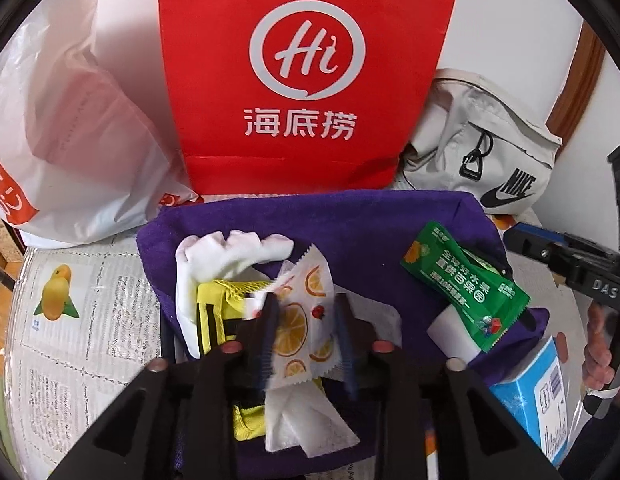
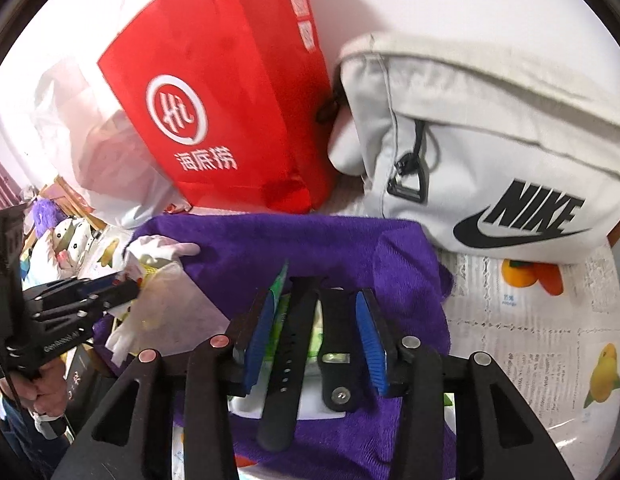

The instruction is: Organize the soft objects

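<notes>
A purple towel (image 1: 350,224) lies spread on the table with soft things on it. My left gripper (image 1: 306,332) is open, its blue-padded fingers on either side of an orange-slice printed wet-wipe packet (image 1: 300,328) that lies over white tissue (image 1: 302,424), a yellow mesh pouch (image 1: 226,300) and a white glove (image 1: 226,252). A green sachet (image 1: 466,288) lies to the right on a white block (image 1: 450,332). My right gripper (image 2: 316,336) is open over the purple towel (image 2: 310,248), with a black watch strap (image 2: 288,364) and the green sachet (image 2: 280,304) between its fingers.
A red paper bag (image 1: 302,72) stands behind the towel, with a white plastic bag (image 1: 70,128) to its left and a beige Nike pouch (image 1: 482,152) to its right. A blue box (image 1: 538,396) sits at the right. The tablecloth (image 2: 550,340) shows fruit prints.
</notes>
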### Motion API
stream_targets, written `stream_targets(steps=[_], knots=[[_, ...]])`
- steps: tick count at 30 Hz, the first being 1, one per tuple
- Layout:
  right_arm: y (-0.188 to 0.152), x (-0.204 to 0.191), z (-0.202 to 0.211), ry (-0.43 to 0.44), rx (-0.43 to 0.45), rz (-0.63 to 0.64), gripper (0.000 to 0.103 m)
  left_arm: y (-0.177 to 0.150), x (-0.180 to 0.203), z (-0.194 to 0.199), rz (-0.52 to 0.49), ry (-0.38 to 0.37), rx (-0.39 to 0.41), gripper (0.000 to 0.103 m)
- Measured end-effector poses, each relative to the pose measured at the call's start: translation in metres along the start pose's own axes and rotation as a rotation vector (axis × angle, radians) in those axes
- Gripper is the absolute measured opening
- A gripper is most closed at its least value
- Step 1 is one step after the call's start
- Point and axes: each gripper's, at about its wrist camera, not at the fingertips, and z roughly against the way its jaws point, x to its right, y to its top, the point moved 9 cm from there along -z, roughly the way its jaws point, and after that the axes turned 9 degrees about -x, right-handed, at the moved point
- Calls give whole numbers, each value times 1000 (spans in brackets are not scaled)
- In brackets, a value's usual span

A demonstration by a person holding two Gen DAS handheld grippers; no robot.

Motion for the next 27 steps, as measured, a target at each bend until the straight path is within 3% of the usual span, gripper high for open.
stream_targets(steps=[1, 4, 6, 12, 16, 20, 22, 24, 27], knots=[[0, -2, 4, -4, 11, 6, 44, -1, 0, 1, -3, 10, -4, 48], [-4, -6, 12, -22, 28, 11, 45, -3, 2, 7, -18, 19, 2, 61], [-10, -11, 17, -26, 34, 11, 45, -6, 3, 12, -15, 8, 1, 66], [-36, -27, 39, -47, 51, 17, 45, -20, -5, 35, 5, 50, 5, 66], [-58, -38, 64, -77, 76, 17, 60, -32, -8, 62, 14, 52, 29, 66], [-76, -47, 85, -104, 85, 5, 62, -50, -7, 92, 19, 63, 58, 69], [-89, -51, 100, -129, 101, -17, 81, -61, -7, 105, 27, 70, 68, 73], [-100, -56, 114, -131, 118, -34, 90, -75, -8, 119, 39, 72, 74, 76], [-117, -63, 131, -126, 131, -47, 91, -95, -7, 139, 49, 76, 89, 80]])
